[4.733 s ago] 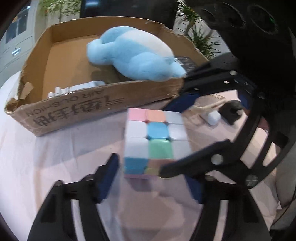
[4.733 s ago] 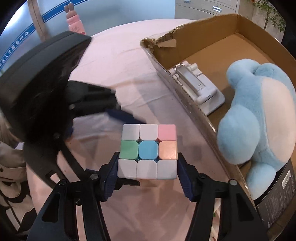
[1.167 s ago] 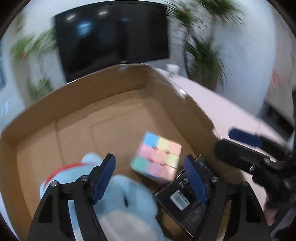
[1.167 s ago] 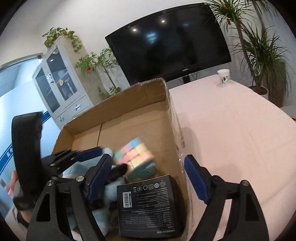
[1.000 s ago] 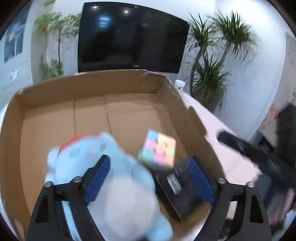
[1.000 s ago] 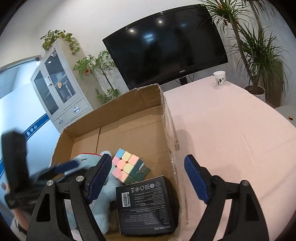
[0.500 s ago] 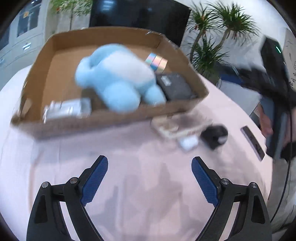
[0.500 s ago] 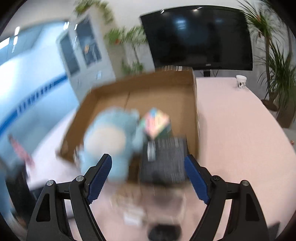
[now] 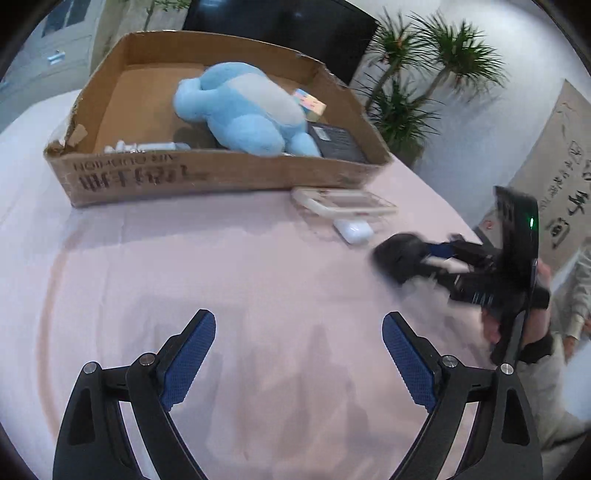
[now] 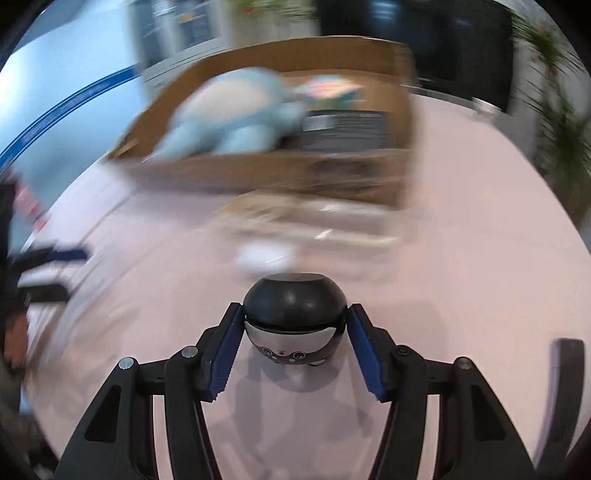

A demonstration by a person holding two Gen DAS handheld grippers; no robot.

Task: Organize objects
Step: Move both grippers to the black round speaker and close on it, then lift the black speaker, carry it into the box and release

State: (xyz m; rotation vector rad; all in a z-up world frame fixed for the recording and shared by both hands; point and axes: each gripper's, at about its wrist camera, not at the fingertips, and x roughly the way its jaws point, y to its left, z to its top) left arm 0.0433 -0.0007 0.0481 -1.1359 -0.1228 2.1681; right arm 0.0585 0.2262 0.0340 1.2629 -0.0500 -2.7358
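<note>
A cardboard box (image 9: pixel 207 177) stands at the back of the pink table. It holds a blue plush toy (image 9: pixel 240 110), a pastel puzzle cube (image 9: pixel 310 105), a black box (image 9: pixel 336 142) and a white device (image 9: pixel 140 147). My right gripper (image 10: pixel 295 354) is shut on a round black speaker (image 10: pixel 295 321) that rests on the table; the speaker also shows in the left wrist view (image 9: pixel 400 254). My left gripper (image 9: pixel 299 354) is open and empty over bare tablecloth. A white earbud case (image 9: pixel 352 230) and a flat beige device (image 9: pixel 343 203) lie in front of the box.
A dark flat remote (image 10: pixel 565 369) lies at the table's right edge. A TV (image 9: pixel 280 22) and potted palms (image 9: pixel 424 85) stand behind the table. The right wrist view is blurred by motion.
Both grippers have drawn back from the box, where the cube was left. My right gripper has dropped to the table and closed around the black speaker.
</note>
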